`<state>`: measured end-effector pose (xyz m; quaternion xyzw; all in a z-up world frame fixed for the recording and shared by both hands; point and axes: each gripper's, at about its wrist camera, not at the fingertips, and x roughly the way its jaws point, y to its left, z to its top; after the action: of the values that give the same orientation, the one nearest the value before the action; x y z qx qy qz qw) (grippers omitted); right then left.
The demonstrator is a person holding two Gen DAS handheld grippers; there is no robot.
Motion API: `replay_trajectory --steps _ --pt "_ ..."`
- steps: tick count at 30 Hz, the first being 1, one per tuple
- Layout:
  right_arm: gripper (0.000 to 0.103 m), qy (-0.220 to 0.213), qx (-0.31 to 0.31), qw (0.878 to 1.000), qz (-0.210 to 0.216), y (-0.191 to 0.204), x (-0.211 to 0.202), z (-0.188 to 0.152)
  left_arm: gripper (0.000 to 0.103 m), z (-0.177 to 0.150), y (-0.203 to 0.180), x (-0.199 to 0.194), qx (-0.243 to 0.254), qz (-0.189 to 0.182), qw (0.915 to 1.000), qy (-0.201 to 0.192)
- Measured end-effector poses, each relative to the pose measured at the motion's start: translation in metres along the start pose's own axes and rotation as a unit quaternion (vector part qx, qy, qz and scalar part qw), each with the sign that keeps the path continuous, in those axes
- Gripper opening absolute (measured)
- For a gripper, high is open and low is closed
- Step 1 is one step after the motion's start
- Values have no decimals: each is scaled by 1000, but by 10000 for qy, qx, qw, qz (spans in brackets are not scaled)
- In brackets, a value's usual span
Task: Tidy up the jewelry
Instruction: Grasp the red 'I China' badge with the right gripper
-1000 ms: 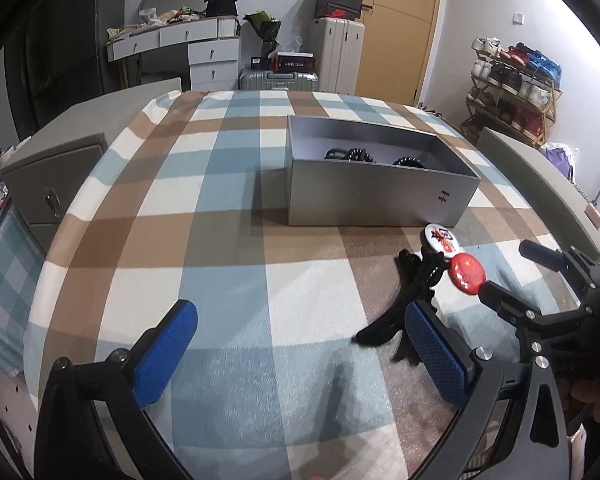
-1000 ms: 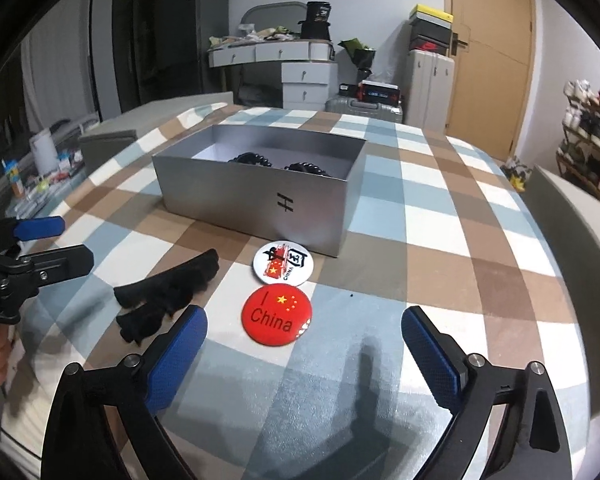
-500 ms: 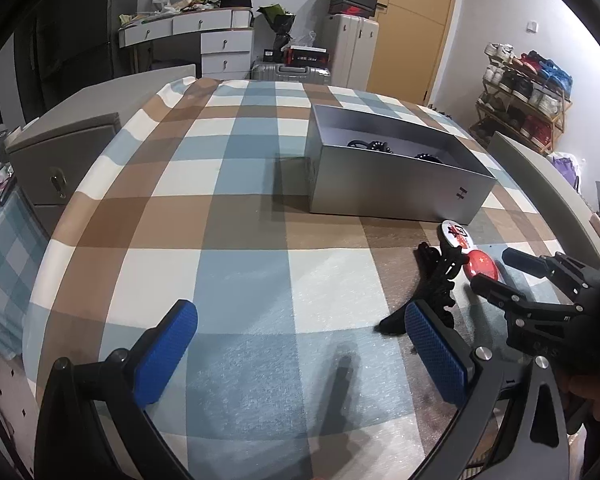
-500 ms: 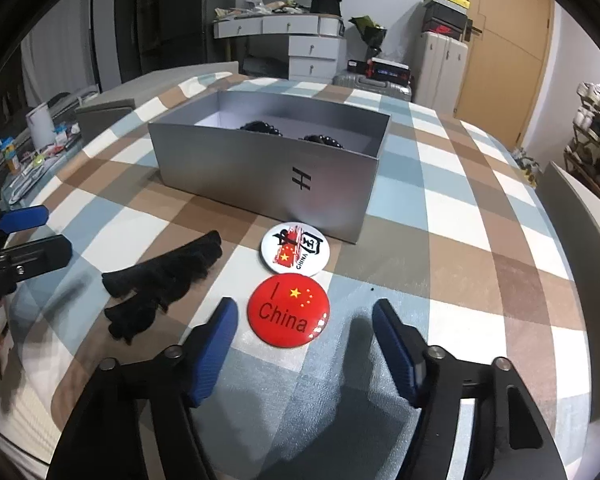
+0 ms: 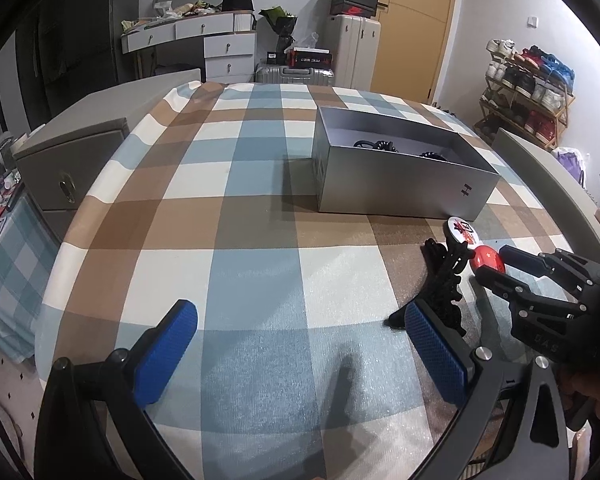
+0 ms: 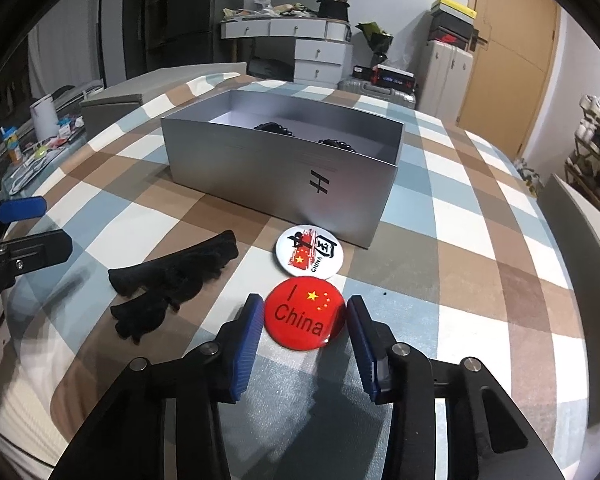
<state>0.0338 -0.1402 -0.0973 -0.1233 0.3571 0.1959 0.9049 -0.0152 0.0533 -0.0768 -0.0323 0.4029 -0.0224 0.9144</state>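
A red round "I China" badge (image 6: pixel 305 313) lies on the checked tablecloth. My right gripper (image 6: pixel 305 322) is low over it, one blue finger at each side of the badge, close to its rim but not clamped. A white badge (image 6: pixel 309 252) lies just beyond it, and a black hair clip (image 6: pixel 172 280) to the left. The silver box (image 6: pixel 276 184) behind holds black beaded bracelets (image 6: pixel 274 128). My left gripper (image 5: pixel 296 344) is wide open and empty above the cloth, with the hair clip (image 5: pixel 444 284) by its right finger. The red badge (image 5: pixel 487 260) and right gripper (image 5: pixel 500 268) show at the right.
The checked table (image 5: pixel 220 208) is edged by grey chair backs (image 5: pixel 72 148) on the left and on the right (image 6: pixel 580 248). Drawers, suitcases, a shoe rack and a door stand in the room behind.
My right gripper has dropped toward the red badge and narrowed from wide open until its fingers flank it. My left gripper has drifted a little left and stays open.
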Motion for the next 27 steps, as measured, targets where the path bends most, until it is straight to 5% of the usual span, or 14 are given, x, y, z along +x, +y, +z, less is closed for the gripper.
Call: replay_trajectory --steps 15,27 --pt "41 -213 422 9986 247 -15 -9 -1 101 4 -7 0 84 -91 9999 87" --pt "41 -654 851 9931 483 -39 -38 -8 101 25 -50 16 672 -761 9944 287"
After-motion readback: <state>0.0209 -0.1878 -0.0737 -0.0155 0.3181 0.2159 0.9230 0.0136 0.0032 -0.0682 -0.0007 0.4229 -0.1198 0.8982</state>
